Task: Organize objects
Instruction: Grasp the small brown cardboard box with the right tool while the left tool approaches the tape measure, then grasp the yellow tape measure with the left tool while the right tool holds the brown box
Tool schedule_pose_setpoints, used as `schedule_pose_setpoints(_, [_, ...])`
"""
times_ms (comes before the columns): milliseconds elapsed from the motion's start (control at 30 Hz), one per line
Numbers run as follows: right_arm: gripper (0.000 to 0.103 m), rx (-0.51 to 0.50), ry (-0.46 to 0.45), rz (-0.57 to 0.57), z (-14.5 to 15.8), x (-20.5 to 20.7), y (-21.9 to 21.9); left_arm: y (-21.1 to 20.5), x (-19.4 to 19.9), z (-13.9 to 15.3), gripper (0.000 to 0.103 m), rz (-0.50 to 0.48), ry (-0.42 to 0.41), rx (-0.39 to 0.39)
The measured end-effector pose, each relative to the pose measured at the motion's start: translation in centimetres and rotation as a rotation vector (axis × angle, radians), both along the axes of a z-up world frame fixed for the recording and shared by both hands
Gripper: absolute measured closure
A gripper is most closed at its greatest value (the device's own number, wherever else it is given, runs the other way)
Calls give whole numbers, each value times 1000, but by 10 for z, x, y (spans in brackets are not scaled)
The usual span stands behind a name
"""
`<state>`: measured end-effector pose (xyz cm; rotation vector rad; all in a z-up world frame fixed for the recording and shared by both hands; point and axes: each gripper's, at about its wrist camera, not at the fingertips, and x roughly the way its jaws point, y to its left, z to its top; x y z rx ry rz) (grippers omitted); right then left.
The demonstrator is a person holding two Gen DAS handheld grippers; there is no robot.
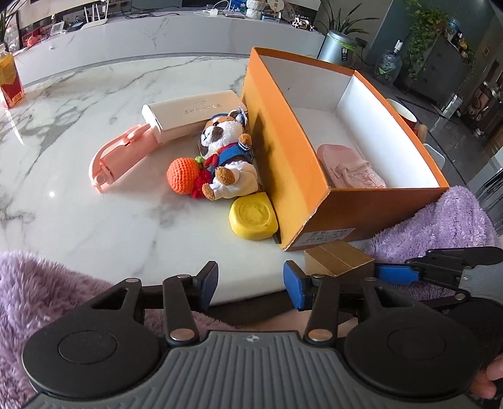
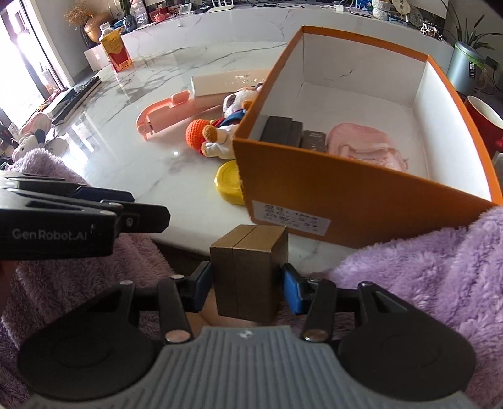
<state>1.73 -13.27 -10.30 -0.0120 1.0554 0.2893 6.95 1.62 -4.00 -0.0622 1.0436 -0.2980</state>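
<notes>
An open orange box (image 1: pixel 295 176) (image 2: pixel 361 201) stands on the marble table (image 1: pixel 94 204). Inside it lie a pink pouch (image 1: pixel 349 170) (image 2: pixel 367 146) and dark boxes (image 2: pixel 283 130). Left of it lie a plush dog (image 1: pixel 226 151) (image 2: pixel 232 103), a crocheted orange ball (image 1: pixel 183 175) (image 2: pixel 197 129), a yellow tape measure (image 1: pixel 253 217) (image 2: pixel 229 182), a pink handle (image 1: pixel 119 160) (image 2: pixel 163 111) and a white case (image 1: pixel 191 114) (image 2: pixel 226 83). My right gripper (image 2: pixel 248 283) is shut on a small brown box (image 2: pixel 248 270) (image 1: pixel 339 258) at the table's near edge. My left gripper (image 1: pixel 251 283) is open and empty.
A yellow-red bottle (image 1: pixel 11 78) (image 2: pixel 118 52) stands at the far left of the table. A red cup (image 1: pixel 405 114) (image 2: pixel 484 116) sits behind the orange box. A marble counter (image 1: pixel 157 28) with clutter runs along the back. Purple fleece sleeves (image 1: pixel 446 220) flank both grippers.
</notes>
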Motion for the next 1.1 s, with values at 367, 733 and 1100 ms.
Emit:
schedule_pose_setpoints(367, [54, 61, 67, -28, 0, 23, -21, -8, 49, -26, 34, 48, 23, -31])
schedule_pose_setpoints(733, [103, -143, -91, -102, 18, 47, -36, -17, 78, -50, 30, 63, 82, -59])
schedule_pose_setpoints(1100, [94, -13, 2, -144, 2, 53, -54, -30, 77, -61, 30, 24, 83, 52])
